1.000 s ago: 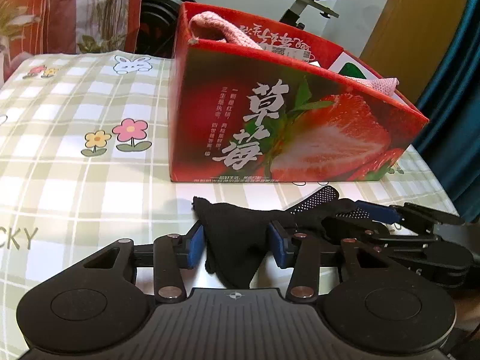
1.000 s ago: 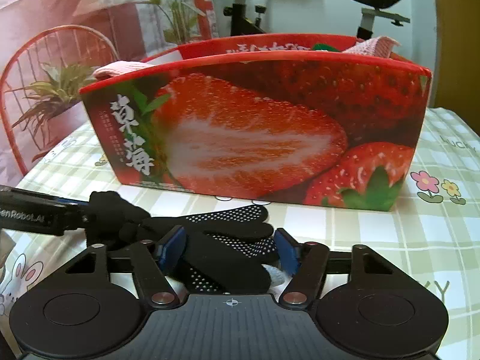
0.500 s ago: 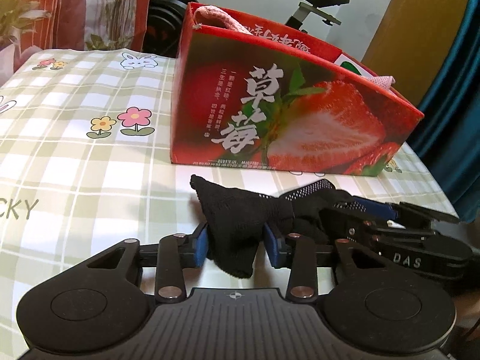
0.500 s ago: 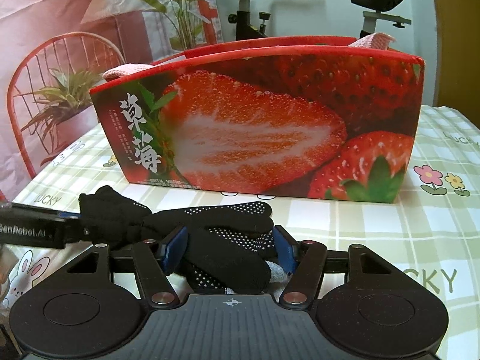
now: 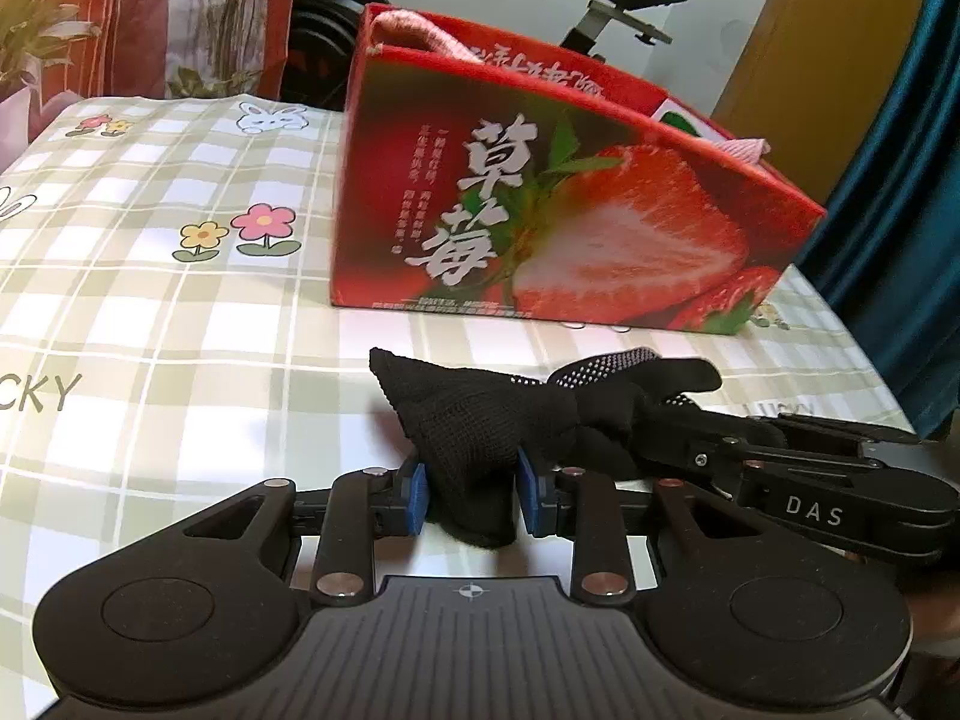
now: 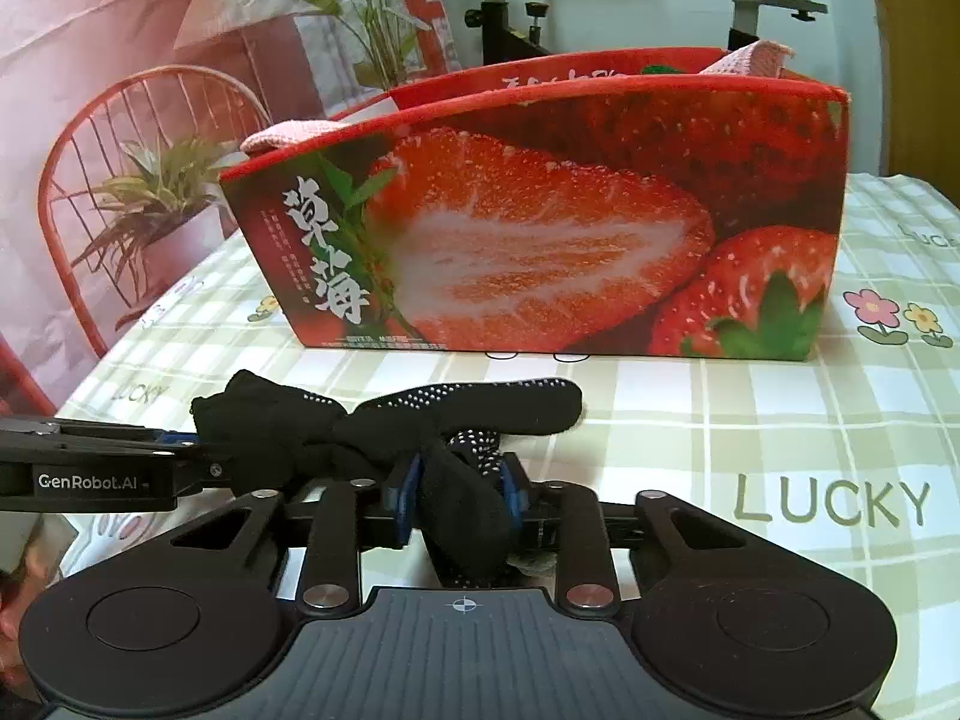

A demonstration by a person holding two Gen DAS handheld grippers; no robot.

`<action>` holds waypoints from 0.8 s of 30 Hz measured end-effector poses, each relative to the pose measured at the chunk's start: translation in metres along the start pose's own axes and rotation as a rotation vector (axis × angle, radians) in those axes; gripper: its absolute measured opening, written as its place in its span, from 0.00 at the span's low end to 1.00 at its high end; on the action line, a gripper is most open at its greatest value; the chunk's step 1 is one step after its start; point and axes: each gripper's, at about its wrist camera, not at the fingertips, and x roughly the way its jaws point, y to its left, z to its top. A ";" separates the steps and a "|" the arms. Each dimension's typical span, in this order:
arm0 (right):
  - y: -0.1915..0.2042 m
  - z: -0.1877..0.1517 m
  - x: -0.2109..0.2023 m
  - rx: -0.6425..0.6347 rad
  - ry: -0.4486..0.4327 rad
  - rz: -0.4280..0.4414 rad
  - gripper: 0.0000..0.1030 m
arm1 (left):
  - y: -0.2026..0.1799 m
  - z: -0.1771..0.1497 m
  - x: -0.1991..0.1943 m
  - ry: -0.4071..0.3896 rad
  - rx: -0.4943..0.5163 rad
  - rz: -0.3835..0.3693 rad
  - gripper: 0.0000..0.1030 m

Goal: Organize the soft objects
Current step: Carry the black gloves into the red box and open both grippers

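Right now both tools grip the same black glove point(image 5: 480, 420), which lies bunched on the checked surface point(image 5: 150, 312) just in front of the strawberry box point(image 5: 570, 210). The left tool point(image 5: 470, 498) is closing on the cuff end, its blue pads pressed into the knit. The right tool point(image 6: 459, 492) is closing too, pinching the dotted finger end, with one glove finger point(image 6: 510, 399) sticking out free toward the box.

The risk, as I judge it, lies in the soft knit: it may slip out of a narrow pinch once lifted, or stretch and sag between the two tools if they pull apart unevenly. The loose finger could catch the box's near wall on the way over. Pink cloth point(image 6: 753, 57) already hangs over the rim, so the glove might snag on it or rest on top instead of dropping inside.
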 end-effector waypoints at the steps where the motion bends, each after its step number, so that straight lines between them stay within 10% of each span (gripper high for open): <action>1: 0.001 0.001 -0.003 0.002 -0.005 0.002 0.21 | -0.001 0.000 -0.002 -0.008 0.002 -0.005 0.30; 24: 0.009 0.133 -0.069 -0.176 -0.298 -0.007 0.20 | -0.041 0.108 -0.059 -0.244 0.114 -0.060 0.33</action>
